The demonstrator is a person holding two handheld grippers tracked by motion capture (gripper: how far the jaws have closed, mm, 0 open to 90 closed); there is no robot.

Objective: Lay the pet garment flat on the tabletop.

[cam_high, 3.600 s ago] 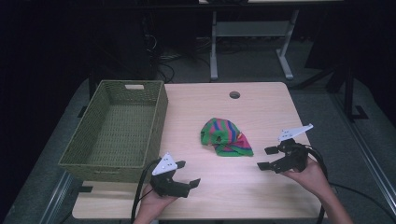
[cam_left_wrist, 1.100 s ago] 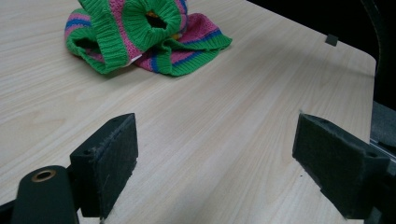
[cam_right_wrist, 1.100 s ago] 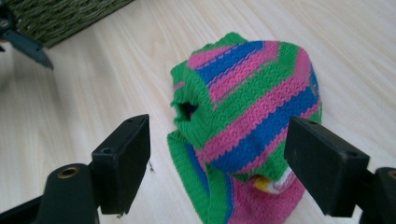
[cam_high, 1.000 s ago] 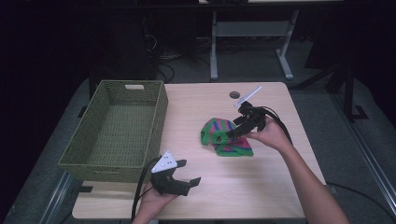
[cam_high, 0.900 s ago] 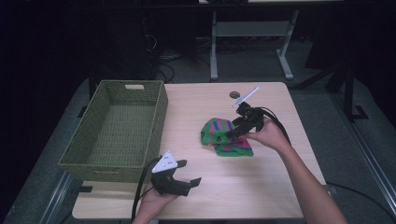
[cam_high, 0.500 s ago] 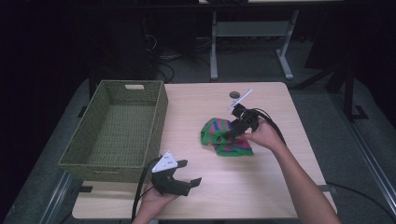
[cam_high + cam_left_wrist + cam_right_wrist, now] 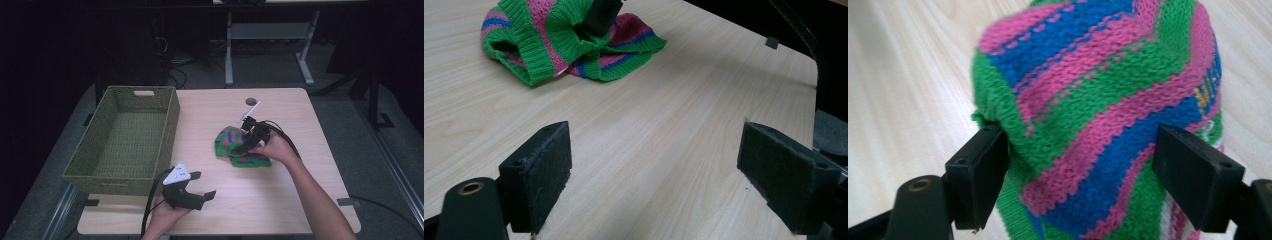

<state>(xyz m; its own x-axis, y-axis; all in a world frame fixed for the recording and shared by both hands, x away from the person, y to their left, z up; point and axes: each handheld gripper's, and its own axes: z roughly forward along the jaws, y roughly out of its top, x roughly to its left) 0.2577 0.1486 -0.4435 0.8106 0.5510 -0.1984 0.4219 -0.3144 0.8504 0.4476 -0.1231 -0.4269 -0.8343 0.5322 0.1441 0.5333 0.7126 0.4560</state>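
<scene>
Two claws were at work over the worktop (image 7: 300,107). Within a few seconds the right claw (image 7: 246,145) had travelled from the near right edge to the striped knit garment (image 7: 235,147), which lay crumpled mid-worktop, well apart from the woven basket (image 7: 125,140); its jaws stood spread astride a raised fold of the knit, the left one touching the wool, not yet pinching. The grasp therefore appeared imminent, the lift not begun. The left claw (image 7: 200,187) had kept its place at the near edge, jaws wide apart over bare wood. Whether the right jaw touched the fabric could not be told, and the garment's kind, hat or sweater, stayed unclear beneath the hand (image 7: 275,150).
</scene>
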